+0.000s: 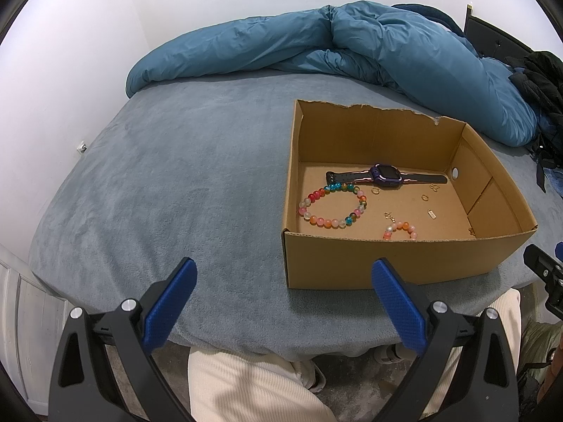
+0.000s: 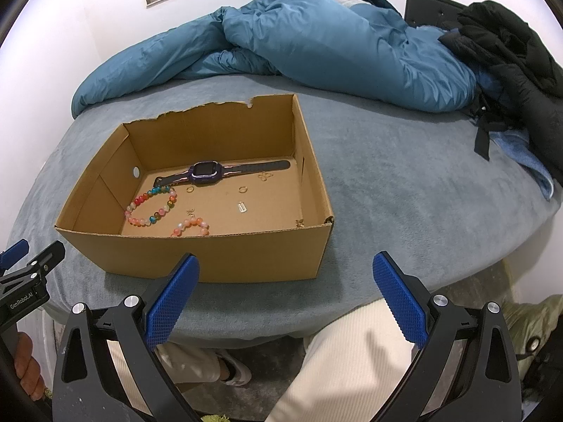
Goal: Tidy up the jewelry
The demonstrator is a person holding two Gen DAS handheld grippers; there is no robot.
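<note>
An open cardboard box (image 1: 387,260) (image 2: 211,256) sits on the grey-blue bed cover. Inside lie a purple watch (image 1: 385,174) (image 2: 207,172), a multicoloured bead bracelet (image 1: 332,207) (image 2: 151,207), a smaller pink bead bracelet (image 1: 399,230) (image 2: 190,227), and several small gold rings and charms (image 1: 425,197) (image 2: 242,189). My left gripper (image 1: 283,270) is open and empty, held before the box's near left corner. My right gripper (image 2: 286,263) is open and empty, in front of the box's near right corner.
A rumpled teal duvet (image 1: 352,49) (image 2: 316,45) lies across the back of the bed. Black clothing (image 2: 510,52) is heaped at the far right. The person's legs in cream trousers (image 1: 246,387) (image 2: 352,362) are below the bed edge.
</note>
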